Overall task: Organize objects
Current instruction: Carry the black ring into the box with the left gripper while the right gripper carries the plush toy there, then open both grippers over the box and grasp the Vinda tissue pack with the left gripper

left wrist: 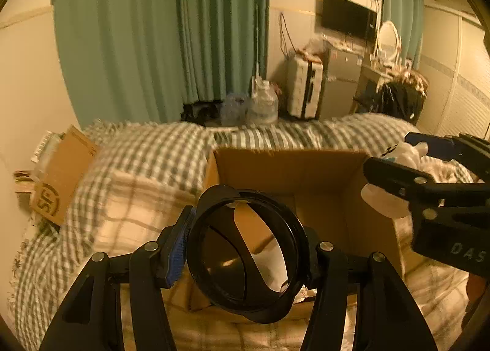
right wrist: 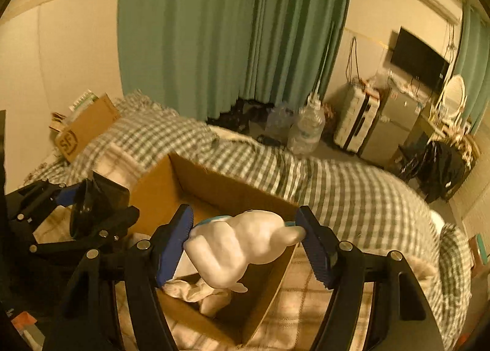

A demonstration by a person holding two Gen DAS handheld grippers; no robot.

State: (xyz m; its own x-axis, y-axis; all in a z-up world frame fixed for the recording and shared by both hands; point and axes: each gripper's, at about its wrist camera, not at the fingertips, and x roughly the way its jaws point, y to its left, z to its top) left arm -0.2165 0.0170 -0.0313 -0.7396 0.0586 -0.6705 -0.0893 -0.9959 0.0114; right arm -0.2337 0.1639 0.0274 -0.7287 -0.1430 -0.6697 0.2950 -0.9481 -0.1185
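An open cardboard box (left wrist: 232, 164) lies on the bed, also in the right wrist view (right wrist: 159, 185). My left gripper (left wrist: 245, 254) is shut on a black ring-shaped holder (left wrist: 214, 277) and holds it over the box's near edge; it also shows in the right wrist view (right wrist: 92, 204). My right gripper (right wrist: 245, 243) is shut on a white plush toy (right wrist: 239, 246) above the box; the toy also shows in the left wrist view (left wrist: 404, 151). A pale cloth item (right wrist: 202, 292) lies inside the box.
The bed has a green checked blanket (left wrist: 153, 154). A second cardboard box (left wrist: 61, 179) sits at the bed's far left. Water jugs (left wrist: 263, 105), a suitcase (left wrist: 303, 87), a small fridge (left wrist: 340, 84) and green curtains (left wrist: 159, 29) stand beyond the bed.
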